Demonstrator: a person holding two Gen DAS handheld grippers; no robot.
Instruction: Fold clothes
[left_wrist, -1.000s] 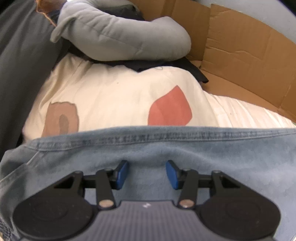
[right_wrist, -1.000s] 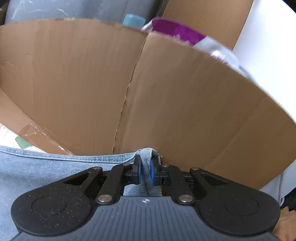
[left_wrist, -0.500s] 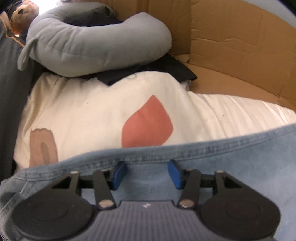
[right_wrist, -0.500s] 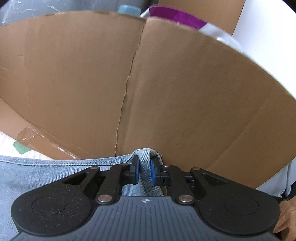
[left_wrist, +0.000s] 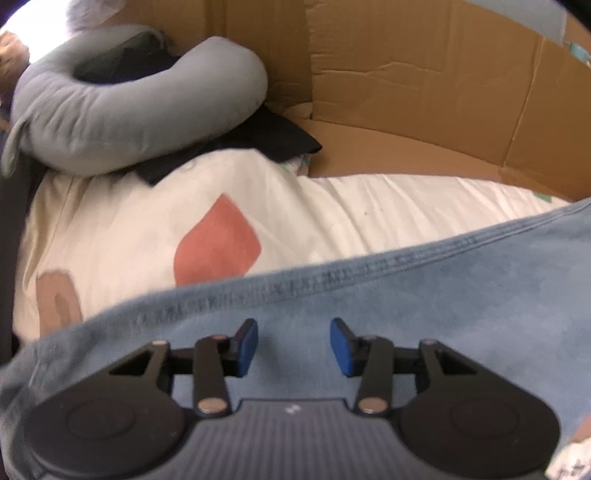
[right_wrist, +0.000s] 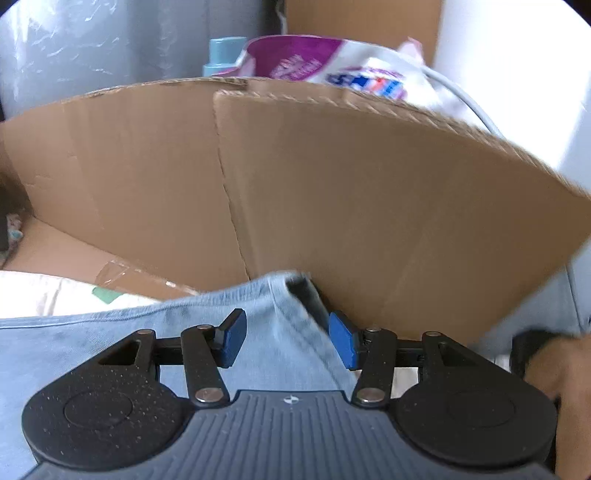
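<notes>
Left wrist view showed our left gripper (left_wrist: 293, 349) hovering over the blue denim garment (left_wrist: 424, 306), its jaws apart with only flat cloth below them and nothing pinched. The denim lay spread across the near part of a cream bedsheet (left_wrist: 388, 206) printed with a red shape (left_wrist: 218, 242), and its stitched edge ran slantwise across the picture. Beyond it one grey U-shaped cushion (left_wrist: 122, 114) sat on one dark garment (left_wrist: 273, 138), with a cardboard wall (left_wrist: 424, 96) behind.

From the right wrist camera, our right gripper (right_wrist: 287, 339) had just been opening: its blue pads stood apart on either side of the denim corner (right_wrist: 284, 291), which rested between them without being pressed. That corner lay against the same cardboard, and a bottle cap (right_wrist: 221, 51) and a printed bag (right_wrist: 325, 62) showed above it.

We judged the denim soft but fairly heavy and stiff for cloth, so it should hold a crease and not slip much. The thick stitched hem and the corners looked the best places to take hold, one corner in each gripper.

We counted one denim piece, two grippers, one cushion, one dark garment, one bottle and one bag.
</notes>
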